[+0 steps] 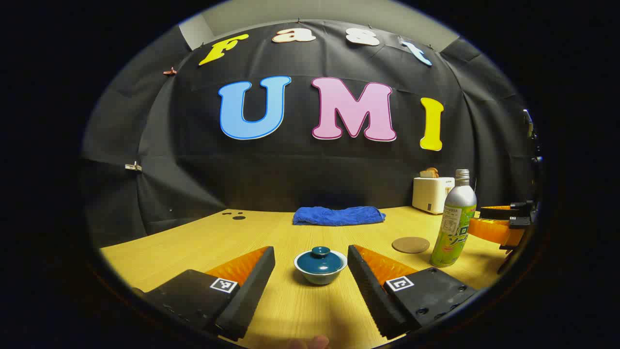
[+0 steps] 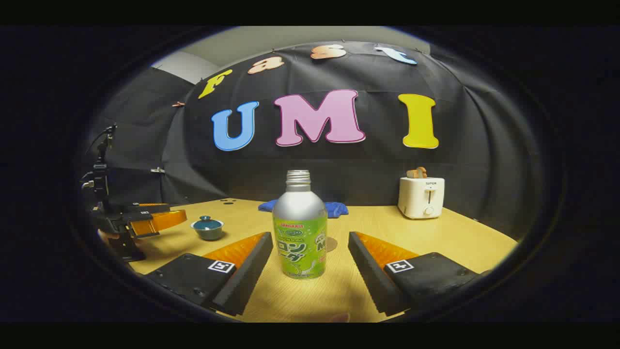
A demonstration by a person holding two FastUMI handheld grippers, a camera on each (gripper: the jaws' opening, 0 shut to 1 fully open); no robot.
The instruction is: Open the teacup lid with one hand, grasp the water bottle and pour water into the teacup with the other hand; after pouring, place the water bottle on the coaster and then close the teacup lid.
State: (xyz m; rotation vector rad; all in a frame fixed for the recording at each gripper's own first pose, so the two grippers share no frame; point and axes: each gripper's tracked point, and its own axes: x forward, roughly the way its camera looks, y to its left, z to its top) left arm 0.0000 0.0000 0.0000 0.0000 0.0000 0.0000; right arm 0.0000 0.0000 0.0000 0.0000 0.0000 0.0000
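Here, coaster (image 1: 410, 244) seen whole from left gripper view, mostly hidden behind water bottle (image 2: 299, 228), apparently uncapped; teacup (image 1: 320, 264) lidded; left gripper (image 1: 311, 271), right gripper (image 2: 310, 261) both spread wide, nothing held.

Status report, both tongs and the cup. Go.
Left tongs open, lined up on teacup, lid on. Right tongs open, lined up on bottle, uncapped, upright. Coaster bare. Nothing between tongs and targets.

Light wooden table (image 1: 184, 242) carrying a lidded teal teacup (image 1: 320, 264), a round brown coaster (image 1: 410, 245), an upright uncapped water bottle (image 2: 299, 230) beside it, a folded blue cloth (image 1: 338, 215) at the back, and a white toaster (image 2: 421, 197) far right.
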